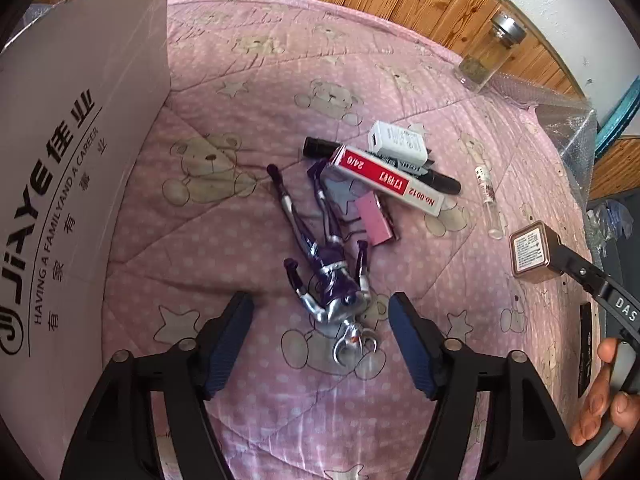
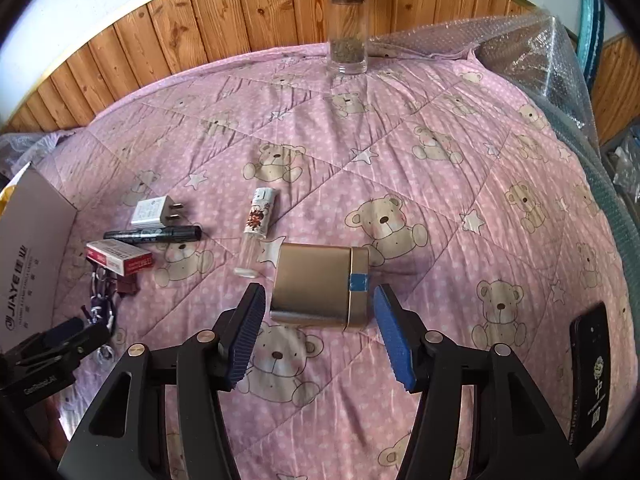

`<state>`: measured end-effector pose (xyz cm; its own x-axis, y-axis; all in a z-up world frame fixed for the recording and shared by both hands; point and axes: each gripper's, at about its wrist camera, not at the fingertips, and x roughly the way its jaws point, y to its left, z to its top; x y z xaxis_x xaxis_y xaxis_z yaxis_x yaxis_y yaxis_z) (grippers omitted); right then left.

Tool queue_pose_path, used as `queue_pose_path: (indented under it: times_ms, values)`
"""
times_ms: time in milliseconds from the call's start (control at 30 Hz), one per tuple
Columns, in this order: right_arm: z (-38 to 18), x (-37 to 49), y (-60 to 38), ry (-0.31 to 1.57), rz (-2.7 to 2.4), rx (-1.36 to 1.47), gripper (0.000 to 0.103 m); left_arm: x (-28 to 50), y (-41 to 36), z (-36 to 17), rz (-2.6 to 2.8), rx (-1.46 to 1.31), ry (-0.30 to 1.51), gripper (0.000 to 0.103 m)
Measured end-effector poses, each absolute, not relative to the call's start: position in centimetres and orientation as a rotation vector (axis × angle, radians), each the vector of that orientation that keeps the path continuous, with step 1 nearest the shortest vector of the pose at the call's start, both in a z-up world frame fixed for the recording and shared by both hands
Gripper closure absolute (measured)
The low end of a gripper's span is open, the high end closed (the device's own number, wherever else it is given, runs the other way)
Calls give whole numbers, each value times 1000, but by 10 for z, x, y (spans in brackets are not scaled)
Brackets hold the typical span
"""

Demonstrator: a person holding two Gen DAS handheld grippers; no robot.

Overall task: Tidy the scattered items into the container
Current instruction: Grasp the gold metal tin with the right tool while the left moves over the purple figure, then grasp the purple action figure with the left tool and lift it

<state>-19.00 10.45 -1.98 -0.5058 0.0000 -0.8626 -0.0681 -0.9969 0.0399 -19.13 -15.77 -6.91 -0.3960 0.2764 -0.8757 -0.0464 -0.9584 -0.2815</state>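
Pink bedding with teddy bears and stars (image 2: 400, 184) covers the bed, and brown wood boards (image 2: 224, 12) line the wall behind it. A big cardboard box (image 1: 76, 152) stands at the left side, with its flap up.

The left gripper (image 1: 320, 316) hangs over a purple and silver toy figure (image 1: 332, 276). Its fingers are wide open and hold nothing. Just past the toy lie a red and white staple box (image 1: 386, 180), a black marker (image 1: 444, 182), a white plug (image 1: 400, 142) and a pink clip (image 1: 374, 220), all close together in a little heap. A small clear tube (image 1: 488, 200) lies near them.

The right gripper (image 2: 320, 332) is wide open too. A gold tin (image 2: 320, 288) with a blue sticker sits between its blue fingertips, and I cannot tell if they touch it. A glass jar (image 2: 346, 20) stands far back by the wall. A dark phone (image 2: 592, 368) lies at the right.
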Motion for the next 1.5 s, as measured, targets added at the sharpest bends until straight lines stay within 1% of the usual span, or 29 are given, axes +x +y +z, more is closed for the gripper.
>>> queue_pose_path:
  times_ms: [133,233,267,333,367,433,533,567,600,767,833,867,933,967,1000,1133,1167,1200,1267,1300,1367,1400,1433,1467,1500]
  values:
    - [-33,-202,107,112,2667,-1571,43,-196,-155,-71,2480,-1557,-280,23]
    - [-41,-207,108,130,2661,-1593,43,-197,-152,-72,2504,-1507,-224,23]
    - [-43,-207,109,139,2663,-1598,43,-196,-151,-73,2514,-1491,-208,25]
    - [-46,-207,109,166,2671,-1610,43,-195,-153,-71,2561,-1470,-156,59]
    - [-47,-206,109,171,2672,-1613,47,-195,-157,-70,2547,-1454,-202,69]
    - [-48,-204,108,164,2675,-1605,50,-198,-168,-70,2520,-1461,-293,72]
    - [-46,-201,108,186,2691,-1595,50,-197,-175,-65,2524,-1434,-313,76]
    - [-44,-199,107,186,2696,-1587,50,-195,-176,-63,2524,-1423,-317,82]
    - [-43,-197,107,188,2701,-1582,50,-192,-177,-59,2530,-1410,-313,95]
    - [-40,-193,102,204,2717,-1586,50,-189,-176,-57,2517,-1419,-295,96]
    - [-41,-191,101,215,2717,-1595,50,-191,-172,-64,2457,-1457,-308,95]
    - [-42,-190,101,223,2717,-1597,50,-195,-169,-67,2443,-1476,-327,91]
    - [-43,-189,102,235,2716,-1595,50,-195,-165,-69,2448,-1486,-365,64]
    - [-44,-188,102,243,2715,-1595,50,-197,-162,-70,2461,-1492,-366,37]
    - [-44,-188,103,250,2714,-1594,50,-197,-158,-70,2469,-1487,-365,28]
    - [-45,-187,103,259,2715,-1591,50,-202,-135,-70,2484,-1498,-277,27]
    - [-45,-187,103,264,2715,-1591,50,-204,-129,-71,2489,-1503,-250,22]
    - [-45,-188,103,270,2715,-1591,50,-204,-122,-73,2515,-1514,-187,21]
    - [-45,-188,104,278,2716,-1592,50,-203,-105,-78,2583,-1506,13,22]
    - [-45,-188,104,279,2716,-1595,50,-200,-98,-79,2606,-1474,85,31]
    - [-45,-187,105,285,2720,-1600,50,-194,-96,-75,2610,-1408,101,58]
    - [-44,-186,105,285,2725,-1600,50,-192,-100,-73,2582,-1423,57,63]
    - [-44,-184,105,284,2731,-1598,50,-190,-107,-72,2563,-1426,2,65]
    - [-43,-182,105,286,2736,-1595,50,-187,-115,-71,2547,-1421,-45,72]
    - [-42,-180,105,292,2740,-1593,50,-184,-124,-71,2532,-1426,-87,83]
